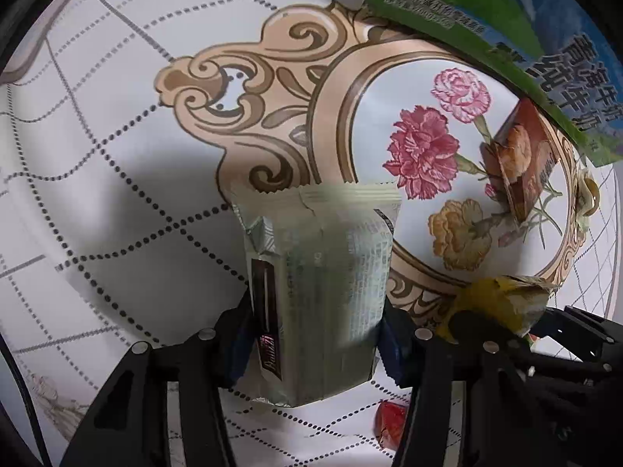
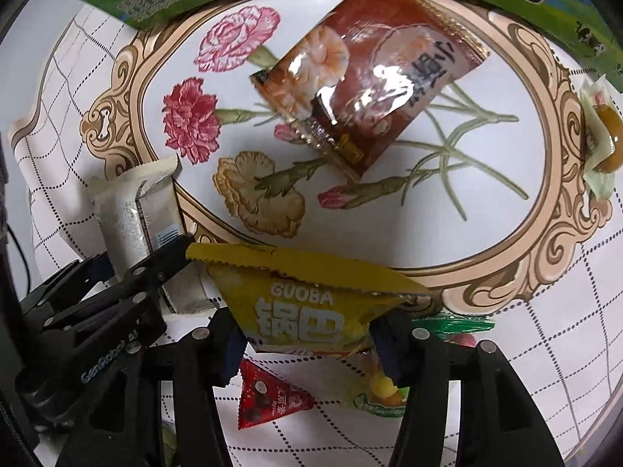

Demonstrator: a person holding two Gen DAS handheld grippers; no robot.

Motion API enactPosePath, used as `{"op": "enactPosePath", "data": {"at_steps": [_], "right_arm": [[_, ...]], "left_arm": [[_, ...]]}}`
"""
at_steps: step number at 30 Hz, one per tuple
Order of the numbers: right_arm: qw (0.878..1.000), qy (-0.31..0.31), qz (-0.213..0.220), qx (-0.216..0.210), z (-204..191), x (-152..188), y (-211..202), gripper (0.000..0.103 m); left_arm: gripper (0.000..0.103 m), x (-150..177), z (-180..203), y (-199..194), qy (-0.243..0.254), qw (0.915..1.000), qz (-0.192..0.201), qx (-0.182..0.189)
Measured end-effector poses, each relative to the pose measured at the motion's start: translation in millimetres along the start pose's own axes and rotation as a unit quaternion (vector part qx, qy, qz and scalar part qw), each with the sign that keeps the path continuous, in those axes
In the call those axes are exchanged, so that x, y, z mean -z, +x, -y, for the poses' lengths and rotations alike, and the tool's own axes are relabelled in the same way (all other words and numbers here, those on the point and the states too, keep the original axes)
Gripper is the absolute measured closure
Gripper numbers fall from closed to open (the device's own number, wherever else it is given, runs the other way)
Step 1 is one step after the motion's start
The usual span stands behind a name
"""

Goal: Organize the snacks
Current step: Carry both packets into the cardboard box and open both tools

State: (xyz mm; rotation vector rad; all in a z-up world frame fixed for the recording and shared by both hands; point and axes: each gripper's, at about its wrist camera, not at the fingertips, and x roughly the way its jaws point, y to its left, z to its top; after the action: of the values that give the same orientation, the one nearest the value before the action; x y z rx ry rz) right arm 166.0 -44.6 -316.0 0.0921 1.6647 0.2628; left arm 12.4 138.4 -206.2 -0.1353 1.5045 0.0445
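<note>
Tabletop (image 2: 525, 381) covered by a white cloth with dotted and solid grid lines; centre of the right wrist view filled by a printed oval medallion (image 2: 553, 179) in tan scrollwork, with pink, crimson and ochre carnations inside. Same medallion at right of centre in the left wrist view, scrollwork running toward upper middle. Green-and-blue milk carton (image 1: 467, 11) with large dark Chinese characters across the upper right of the left wrist view and along the top edge of the right wrist view, lying at the medallion's far rim. Left gripper (image 1: 315, 334) clamped on a pale green-grey snack bar (image 1: 319, 272), wrapper upright between the jaws at lower centre, serrated seal uppermost, held above the cloth. Right gripper (image 2: 307, 330) clamped on a yellow GUOBA packet (image 2: 303, 303), lower centre, its serrated edge crossing the medallion's near rim. Brown glossy snack pouch (image 2: 370, 74) flat on the cloth inside the medallion, upper centre, tilted. Small pale-wrapped sweet with an amber piece (image 2: 603, 132) at the right edge, on the scrollwork. Red triangular packet (image 2: 268, 397) on the grid cloth low in frame, just left of a green-edged wrapper (image 2: 451, 325) partly hidden behind the jaws. Heavy dark shadow over the cloth at left of centre in the left wrist view. Room beyond the tabletop not visible.
</note>
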Motion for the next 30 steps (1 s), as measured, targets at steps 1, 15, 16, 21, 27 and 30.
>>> {"op": "enactPosePath", "data": {"at_steps": [1,15,16,21,27,30], "right_arm": [[1.000,-0.005,0.000,-0.001,-1,3,-2,0.056],[0.984,-0.035,0.157,-0.077,24,-45,-229,0.056],[0.983,-0.040,0.168,-0.067,24,-60,-242,0.056],[0.984,-0.052,0.163,-0.043,16,-120,-242,0.056],[0.992,-0.052,0.110,-0.036,23,-174,-197,0.056],[0.994,-0.043,0.083,-0.047,31,-186,-173,0.056]], "left_arm": [[0.052,7,3,-8,0.000,1.0000,0.006,0.000],[0.052,-75,54,-201,0.037,0.9841,0.129,0.116],[0.052,-87,52,-203,0.039,0.9844,0.125,0.117],[0.051,-167,70,-187,0.053,0.9909,0.080,0.095],[0.051,-215,77,-136,0.060,0.9963,0.005,0.062],[0.051,-221,82,-119,0.065,0.9966,-0.013,0.050]]}}
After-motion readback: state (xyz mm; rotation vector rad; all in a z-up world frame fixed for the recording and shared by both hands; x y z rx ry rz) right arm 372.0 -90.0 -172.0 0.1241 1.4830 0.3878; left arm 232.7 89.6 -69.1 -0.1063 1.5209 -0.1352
